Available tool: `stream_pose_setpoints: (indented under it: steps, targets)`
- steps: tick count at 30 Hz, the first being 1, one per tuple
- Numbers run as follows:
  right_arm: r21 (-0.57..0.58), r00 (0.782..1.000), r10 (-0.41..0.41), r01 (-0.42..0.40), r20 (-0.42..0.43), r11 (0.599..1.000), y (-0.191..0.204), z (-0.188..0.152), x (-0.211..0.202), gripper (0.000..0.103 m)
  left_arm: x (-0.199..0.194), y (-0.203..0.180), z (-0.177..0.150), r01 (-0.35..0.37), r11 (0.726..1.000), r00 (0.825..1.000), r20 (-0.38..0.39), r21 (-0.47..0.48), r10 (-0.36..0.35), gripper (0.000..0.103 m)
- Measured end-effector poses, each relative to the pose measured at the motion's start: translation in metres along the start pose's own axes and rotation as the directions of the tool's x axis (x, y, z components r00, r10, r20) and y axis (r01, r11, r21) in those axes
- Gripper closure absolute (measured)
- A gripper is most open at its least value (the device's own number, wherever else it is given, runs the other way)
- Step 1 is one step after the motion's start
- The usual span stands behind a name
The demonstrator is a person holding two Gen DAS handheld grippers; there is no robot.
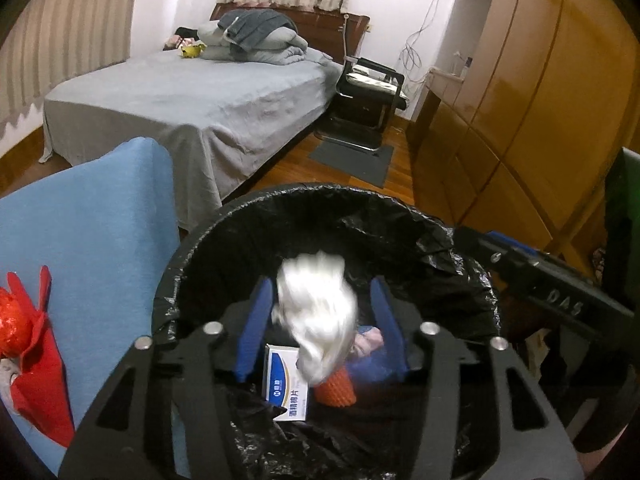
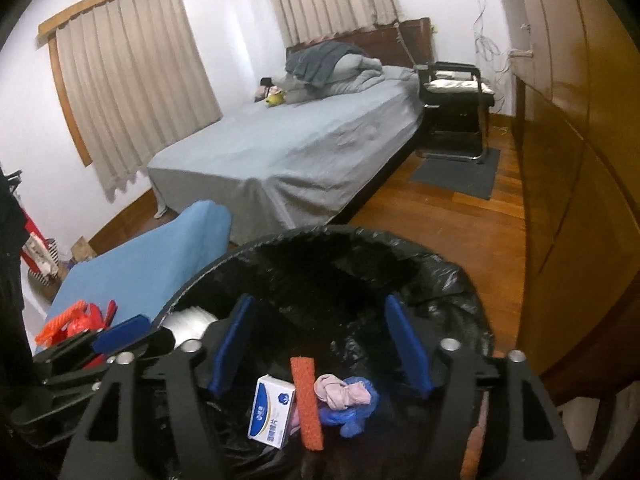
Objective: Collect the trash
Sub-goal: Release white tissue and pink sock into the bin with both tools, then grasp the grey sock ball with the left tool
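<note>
A crumpled white wad [image 1: 318, 320], blurred as if in motion, sits between the blue pads of the left gripper [image 1: 316, 330] over the mouth of the bin [image 1: 256, 208], which is lined with a black bag; the jaws stand well apart and neither pad seems to press on it, so it looks let go rather than held, though the blur leaves that unsure. The right gripper [image 2: 322, 346] hangs over the same bin from the other side, jaws wide and holding nothing. In the bin lie four pieces already: one white and blue box [image 2: 271, 416], one orange ribbed strip [image 2: 307, 404], one pink cloth ball [image 2: 340, 394] and one crumpled blue glove [image 2: 354, 412]. The wad makes five. Just beside the bin stands a blue covered seat [image 1: 92, 232] with a red foil ball [image 1: 12, 326] and red wrapping [image 1: 38, 380] on it, possibly the next trash. Two risks seem real: the light wad could catch on the near pad or drift onto the rim and slide outside, since the left gripper is near the bin's edge; and the two grippers, close over one opening, could knock each other or snag the loose liner and drag it inward. Farther off are one bed [image 2: 288, 148], one chair [image 2: 456, 104] and one grey mat [image 2: 456, 176].
</note>
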State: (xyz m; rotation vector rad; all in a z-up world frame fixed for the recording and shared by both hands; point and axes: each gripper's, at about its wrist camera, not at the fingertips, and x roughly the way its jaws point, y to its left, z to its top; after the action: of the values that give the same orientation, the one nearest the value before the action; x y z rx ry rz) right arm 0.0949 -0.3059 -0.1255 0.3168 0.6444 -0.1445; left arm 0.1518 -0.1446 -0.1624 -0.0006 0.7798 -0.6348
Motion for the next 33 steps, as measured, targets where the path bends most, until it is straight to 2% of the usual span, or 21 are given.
stream_pose_setpoints:
  steps: [6, 10, 15, 21, 27, 31, 33]
  targets:
    - [-0.003, 0.999, -0.008, 0.008, 0.044, 1.000, 0.007, 0.005, -0.011, 0.007, -0.024, 0.021, -0.001, -0.051, 0.998, 0.998, 0.037, -0.035, 0.053, 0.039]
    - [-0.020, 0.998, 0.012, -0.011, 0.059, 1.000, 0.021, 0.008, -0.015, 0.006, -0.053, 0.040, -0.005, -0.111, 0.992, 0.990, 0.085, -0.061, 0.116, 0.030]
    - [-0.057, 0.996, 0.064, -0.061, 0.055, 0.997, 0.051, 0.005, -0.016, 0.006, -0.090, 0.073, -0.013, -0.195, 0.974, 0.971, 0.118, -0.116, 0.209, 0.025]
    - [-0.121, 0.989, 0.144, -0.141, 0.019, 0.983, 0.100, -0.007, -0.009, 0.006, -0.134, 0.120, -0.025, -0.299, 0.933, 0.935, 0.131, -0.199, 0.328, 0.023]
    - [-0.193, 0.977, 0.213, -0.213, -0.020, 0.958, 0.151, -0.021, -0.002, 0.006, -0.171, 0.164, -0.046, -0.409, 0.876, 0.887, 0.115, -0.254, 0.447, 0.023]
    - [-0.230, 0.967, 0.249, -0.254, -0.049, 0.940, 0.181, -0.032, 0.004, 0.006, -0.185, 0.186, -0.059, -0.459, 0.845, 0.862, 0.092, -0.276, 0.498, 0.023]
    - [-0.251, 0.963, 0.262, -0.270, -0.065, 0.929, 0.195, -0.038, 0.008, 0.006, -0.188, 0.194, -0.065, -0.473, 0.834, 0.855, 0.078, -0.285, 0.512, 0.023]
